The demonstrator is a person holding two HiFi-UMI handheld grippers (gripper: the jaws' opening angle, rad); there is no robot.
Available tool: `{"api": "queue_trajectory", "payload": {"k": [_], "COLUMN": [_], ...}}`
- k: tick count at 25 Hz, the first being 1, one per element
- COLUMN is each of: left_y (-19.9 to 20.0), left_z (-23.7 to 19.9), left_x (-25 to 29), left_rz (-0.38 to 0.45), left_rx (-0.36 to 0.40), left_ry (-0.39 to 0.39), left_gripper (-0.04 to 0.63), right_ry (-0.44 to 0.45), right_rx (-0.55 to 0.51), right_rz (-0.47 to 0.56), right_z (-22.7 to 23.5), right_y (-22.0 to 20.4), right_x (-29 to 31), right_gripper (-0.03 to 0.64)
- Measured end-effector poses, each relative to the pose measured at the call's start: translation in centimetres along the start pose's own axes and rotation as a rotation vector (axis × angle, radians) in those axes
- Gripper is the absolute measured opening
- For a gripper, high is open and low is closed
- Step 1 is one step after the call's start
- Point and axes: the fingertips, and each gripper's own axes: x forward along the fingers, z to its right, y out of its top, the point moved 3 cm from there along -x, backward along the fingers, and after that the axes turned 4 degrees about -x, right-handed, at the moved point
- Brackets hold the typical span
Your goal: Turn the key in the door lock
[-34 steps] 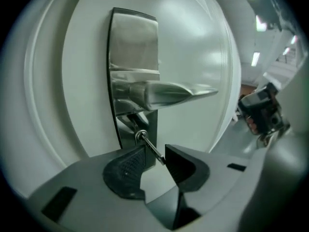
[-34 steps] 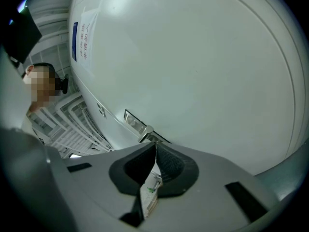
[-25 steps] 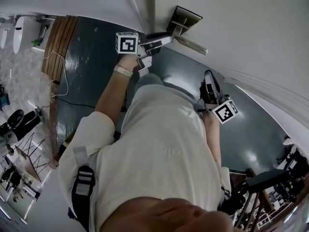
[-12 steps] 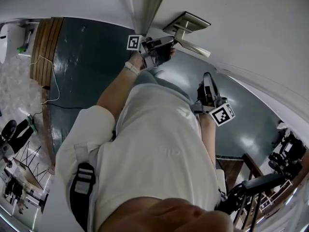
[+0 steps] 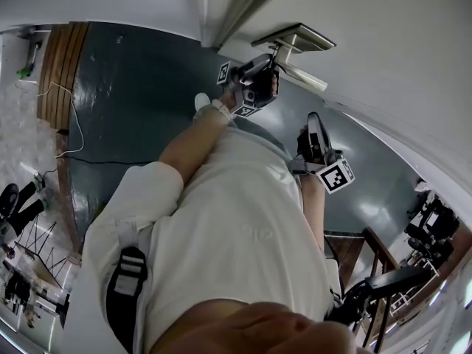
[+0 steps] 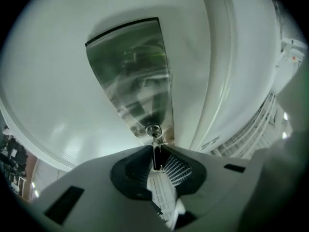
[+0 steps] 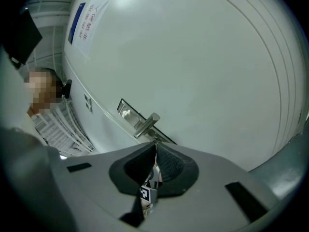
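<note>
The left gripper (image 6: 155,150) had just been closing its jaws and pinched the key (image 6: 156,157), which sat in the lock (image 6: 153,130) at the foot of the metal plate (image 6: 135,71). The right gripper (image 7: 155,145) hung clenched and empty, facing the door (image 7: 203,57). The grasp looked made, so the next move probably called for a steady wrist roll.

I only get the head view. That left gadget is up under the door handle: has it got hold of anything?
Observer: Yes. The left gripper has just been closing its jaws, which now pinch the key, edge-on between them.
Operator: Is it in the lock?
Observer: Its tip sits in the round keyhole at the bottom of the metal plate.
Operator: And the other one?
Observer: The right gripper has its jaws together, gripping nothing; the door handle shows just above their tips.
</note>
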Motion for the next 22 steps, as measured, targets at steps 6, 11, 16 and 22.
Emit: {"api": "queue_trajectory", "payload": {"k": [6, 11, 16, 22], "left_y": [-0.3, -0.8, -1.2, -1.6], "left_z": [0.5, 1.4, 2.1, 2.8], "left_x": [0.3, 0.6, 1.2, 2.2], "left_rz": [0.005, -0.001, -0.1, -0.105], "left_rx": [0.06, 0.264, 0.517, 0.669], "left_ry": [0.12, 0.339, 0.664, 0.852], "left_gripper": [0.046, 0.043, 0.044, 0.061], "right_ry": [0.002, 0.013, 0.02, 0.041], "right_rx": [0.007, 0.009, 0.009, 0.004], "right_rz": [-0.021, -0.032, -0.035, -0.046], "right_z": [-0.7, -1.3, -1.3, -1.8], "right_y": [-0.3, -0.6, -0.4, -0.5], "right_x": [0.7, 1.2, 1.2, 1.6], "right_gripper": [0.023, 0.023, 0.023, 0.022]}}
